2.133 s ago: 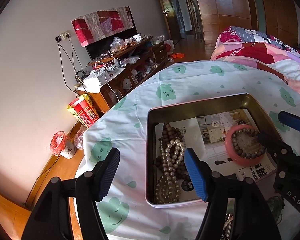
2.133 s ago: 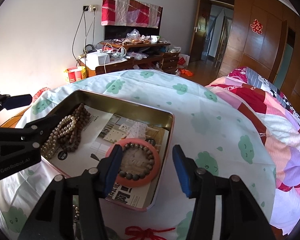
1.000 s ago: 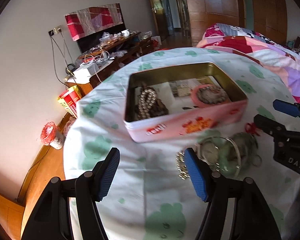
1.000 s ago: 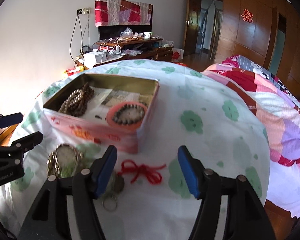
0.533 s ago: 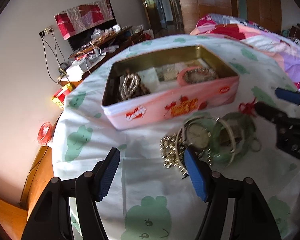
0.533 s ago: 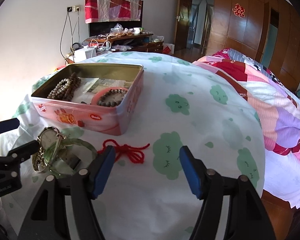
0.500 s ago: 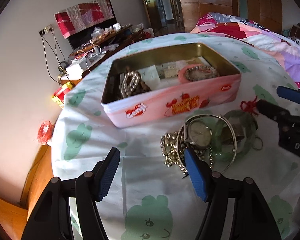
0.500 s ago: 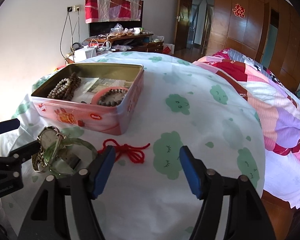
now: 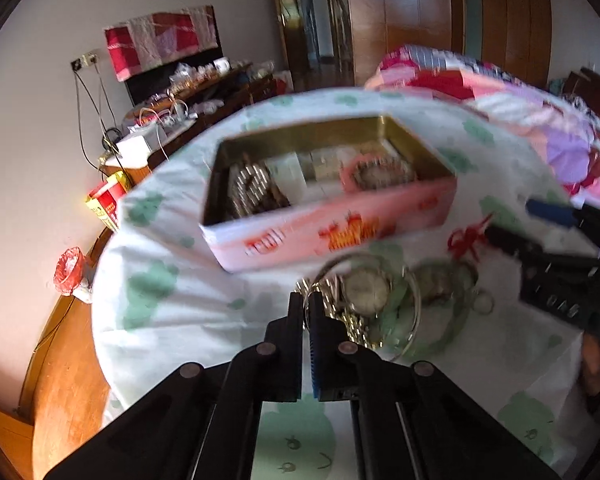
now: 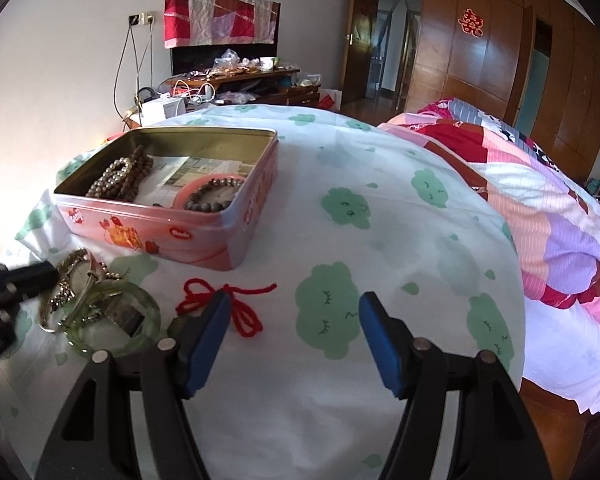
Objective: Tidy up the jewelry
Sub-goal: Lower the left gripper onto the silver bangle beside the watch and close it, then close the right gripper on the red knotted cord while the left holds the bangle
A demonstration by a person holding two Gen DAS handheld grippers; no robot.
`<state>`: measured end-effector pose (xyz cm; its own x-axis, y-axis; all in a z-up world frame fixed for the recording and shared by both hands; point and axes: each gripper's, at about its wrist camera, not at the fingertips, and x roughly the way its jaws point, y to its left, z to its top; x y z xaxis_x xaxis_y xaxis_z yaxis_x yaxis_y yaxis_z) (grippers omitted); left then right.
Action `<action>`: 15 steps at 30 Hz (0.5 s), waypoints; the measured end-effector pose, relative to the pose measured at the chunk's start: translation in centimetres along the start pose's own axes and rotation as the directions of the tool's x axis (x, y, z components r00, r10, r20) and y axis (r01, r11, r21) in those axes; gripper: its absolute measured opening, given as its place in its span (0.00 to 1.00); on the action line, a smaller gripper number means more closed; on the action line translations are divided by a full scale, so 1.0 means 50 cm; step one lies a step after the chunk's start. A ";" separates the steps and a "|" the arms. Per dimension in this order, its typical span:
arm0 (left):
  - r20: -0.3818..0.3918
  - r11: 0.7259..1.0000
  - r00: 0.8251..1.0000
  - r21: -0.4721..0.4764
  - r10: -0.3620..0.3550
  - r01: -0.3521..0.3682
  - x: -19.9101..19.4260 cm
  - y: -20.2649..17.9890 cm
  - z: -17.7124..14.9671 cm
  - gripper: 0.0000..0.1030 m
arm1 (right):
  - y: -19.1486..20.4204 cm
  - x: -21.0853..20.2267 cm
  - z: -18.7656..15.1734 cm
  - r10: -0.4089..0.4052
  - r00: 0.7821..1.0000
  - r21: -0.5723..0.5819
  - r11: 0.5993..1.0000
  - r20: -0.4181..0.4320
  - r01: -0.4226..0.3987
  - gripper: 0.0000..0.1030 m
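Left gripper (image 9: 307,306) just clamped on the bangle (image 9: 414,304) rim; lift slowly toward tin (image 9: 328,236) at 12 o'clock, right gripper (image 10: 294,312) spread idle.

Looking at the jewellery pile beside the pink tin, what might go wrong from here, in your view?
1. The left gripper, its jaws just closed, sits at a thin silver bangle tangled with the gold wristwatch and translucent green bangle; lifting may drag the whole heap.
2. The left view is blurred, so the grip is unconfirmed.
3. The red knotted cord lies by the open right gripper, and could snag.
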<state>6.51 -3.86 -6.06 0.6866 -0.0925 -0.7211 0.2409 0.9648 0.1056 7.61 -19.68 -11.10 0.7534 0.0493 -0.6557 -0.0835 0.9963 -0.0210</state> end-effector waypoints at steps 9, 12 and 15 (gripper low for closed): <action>0.041 0.995 0.998 -0.084 0.055 -0.051 -0.029 0.074 0.016 0.01 | 0.002 0.001 0.001 0.032 0.999 -0.013 0.999 -0.014 -0.032 0.67; 0.049 0.992 0.993 -0.072 0.108 -0.104 -0.027 0.082 0.012 0.02 | 0.014 0.004 0.007 0.059 0.998 -0.033 0.998 -0.024 -0.060 0.67; 0.049 0.989 0.990 -0.065 0.133 -0.130 -0.021 0.086 0.008 0.02 | 0.030 0.014 0.013 0.058 0.997 -0.068 0.996 -0.045 -0.061 0.66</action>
<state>7.09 0.27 -4.58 0.7454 0.0245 -0.6661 0.1049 0.9825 0.1536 8.42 -18.08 -11.09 0.7175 0.1034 -0.6888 -0.1732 0.9843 -0.0326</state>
